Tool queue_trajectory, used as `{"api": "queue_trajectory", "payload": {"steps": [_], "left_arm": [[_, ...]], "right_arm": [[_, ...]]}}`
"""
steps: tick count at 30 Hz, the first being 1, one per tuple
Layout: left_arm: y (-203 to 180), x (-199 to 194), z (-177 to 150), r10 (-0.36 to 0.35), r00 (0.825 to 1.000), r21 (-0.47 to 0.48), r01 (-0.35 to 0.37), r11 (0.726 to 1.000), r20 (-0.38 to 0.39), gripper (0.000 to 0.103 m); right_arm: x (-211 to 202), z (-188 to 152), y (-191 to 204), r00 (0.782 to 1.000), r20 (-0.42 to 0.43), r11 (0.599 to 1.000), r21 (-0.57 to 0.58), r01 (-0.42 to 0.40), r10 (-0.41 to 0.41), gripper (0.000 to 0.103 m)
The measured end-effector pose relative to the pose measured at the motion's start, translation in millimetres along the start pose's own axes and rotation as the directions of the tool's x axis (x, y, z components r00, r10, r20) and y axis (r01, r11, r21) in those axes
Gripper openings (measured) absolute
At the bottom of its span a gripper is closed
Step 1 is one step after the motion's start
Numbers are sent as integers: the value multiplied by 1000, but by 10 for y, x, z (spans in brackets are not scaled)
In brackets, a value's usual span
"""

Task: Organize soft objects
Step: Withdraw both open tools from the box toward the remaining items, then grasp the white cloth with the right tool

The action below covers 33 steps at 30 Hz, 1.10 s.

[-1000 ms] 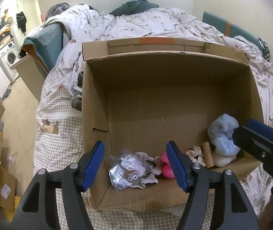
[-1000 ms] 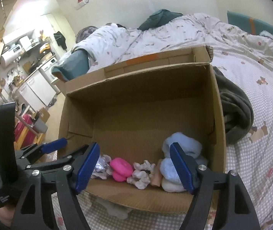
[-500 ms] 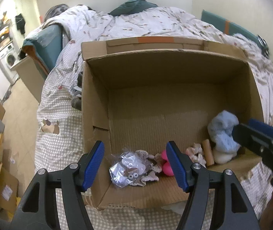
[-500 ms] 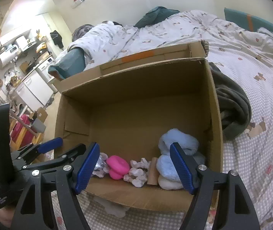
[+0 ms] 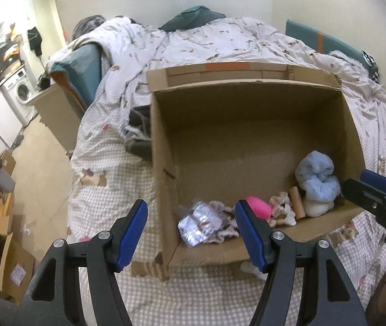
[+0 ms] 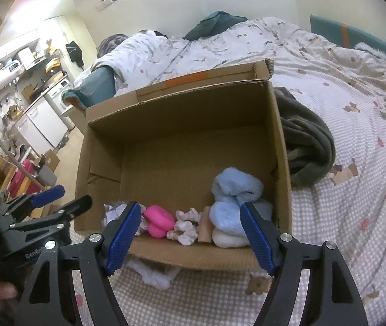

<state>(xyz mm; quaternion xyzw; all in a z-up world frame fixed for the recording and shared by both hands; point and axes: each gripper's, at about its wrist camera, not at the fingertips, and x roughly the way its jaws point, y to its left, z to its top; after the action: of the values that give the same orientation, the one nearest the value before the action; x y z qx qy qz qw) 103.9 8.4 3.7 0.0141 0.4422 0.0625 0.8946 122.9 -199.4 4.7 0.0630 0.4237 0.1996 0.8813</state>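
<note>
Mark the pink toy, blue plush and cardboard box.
pink toy (image 6: 158, 218), right wrist view, upper face.
blue plush (image 6: 235, 187), right wrist view, top lobe.
cardboard box (image 5: 247, 81), left wrist view, far rim.

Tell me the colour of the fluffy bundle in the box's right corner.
Light blue, clearest in the right wrist view.

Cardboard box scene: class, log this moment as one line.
left tongs: open, empty | right tongs: open, empty | box: on bed, holds blue plush, pink toy

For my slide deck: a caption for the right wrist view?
Open right gripper faces cardboard box holding blue plush and pink toy.
</note>
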Motion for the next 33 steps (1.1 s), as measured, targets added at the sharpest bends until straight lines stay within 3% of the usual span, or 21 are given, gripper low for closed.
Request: {"api": "queue_trajectory", "payload": {"steps": [15,24,28,33], "left_arm": [[144,-253,-342,11,999,-75,-13,997,-31,64],[213,-144,-493,6,993,-126,-22,992,-120,64],[314,-57,-526,28,986,-166,-55,985,-162,64],[458,8,-545,14,981,-243,-61,968,-193,64]], "right_arm": [[-229,-303,80,1000,-16,999,44,-5,5,80],[-71,-495,79,992,-129,997,81,4,7,80],[120,-582,77,976,-217,997,59,45,-31,80],[308,-662,164,960,-280,1000,21,7,0,80]]}}
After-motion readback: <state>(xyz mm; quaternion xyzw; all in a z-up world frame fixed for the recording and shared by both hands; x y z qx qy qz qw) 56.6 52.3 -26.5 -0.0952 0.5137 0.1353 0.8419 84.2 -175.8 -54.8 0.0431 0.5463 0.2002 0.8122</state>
